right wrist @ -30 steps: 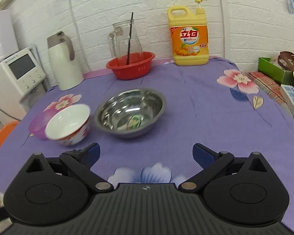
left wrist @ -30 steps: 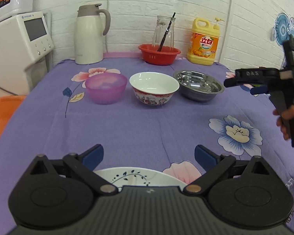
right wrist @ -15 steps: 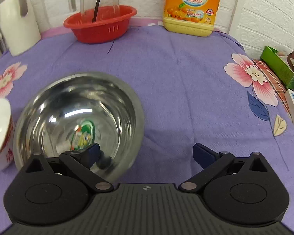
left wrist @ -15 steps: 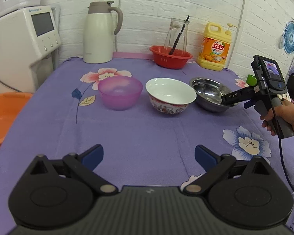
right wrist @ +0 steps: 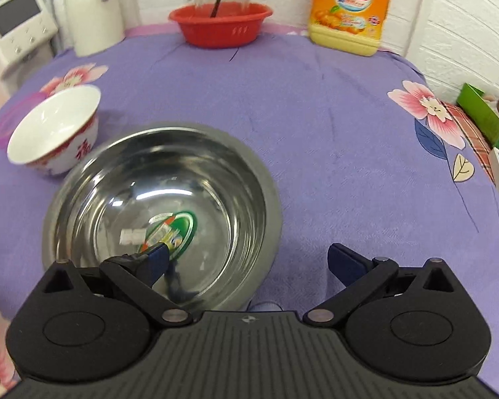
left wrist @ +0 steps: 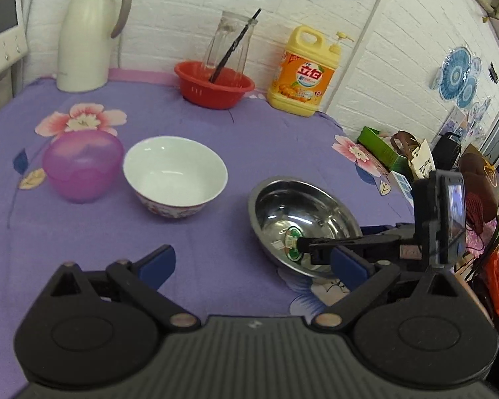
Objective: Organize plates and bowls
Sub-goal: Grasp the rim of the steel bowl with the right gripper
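A steel bowl [right wrist: 163, 206] with a green sticker inside sits on the purple cloth; it also shows in the left wrist view [left wrist: 302, 219]. My right gripper [right wrist: 249, 262] is open and straddles its near right rim: the left finger is inside the bowl, the right finger outside. In the left wrist view the right gripper [left wrist: 319, 249] reaches into the bowl from the right. A white ceramic bowl [left wrist: 174, 174] and a purple plastic bowl [left wrist: 81, 164] stand to the left. My left gripper [left wrist: 252, 266] is open and empty above the cloth.
At the back stand a white thermos jug [left wrist: 86, 33], a red basket [left wrist: 218, 83] holding a glass jar, and a yellow detergent bottle [left wrist: 306, 73]. A white appliance [right wrist: 16, 33] is at the left. Boxes and clutter [left wrist: 415, 159] lie beyond the right table edge.
My right gripper has moved forward and down so its left finger is deeper inside the steel bowl. My left gripper has swung to the right, and the patterned plate seen earlier is out of view.
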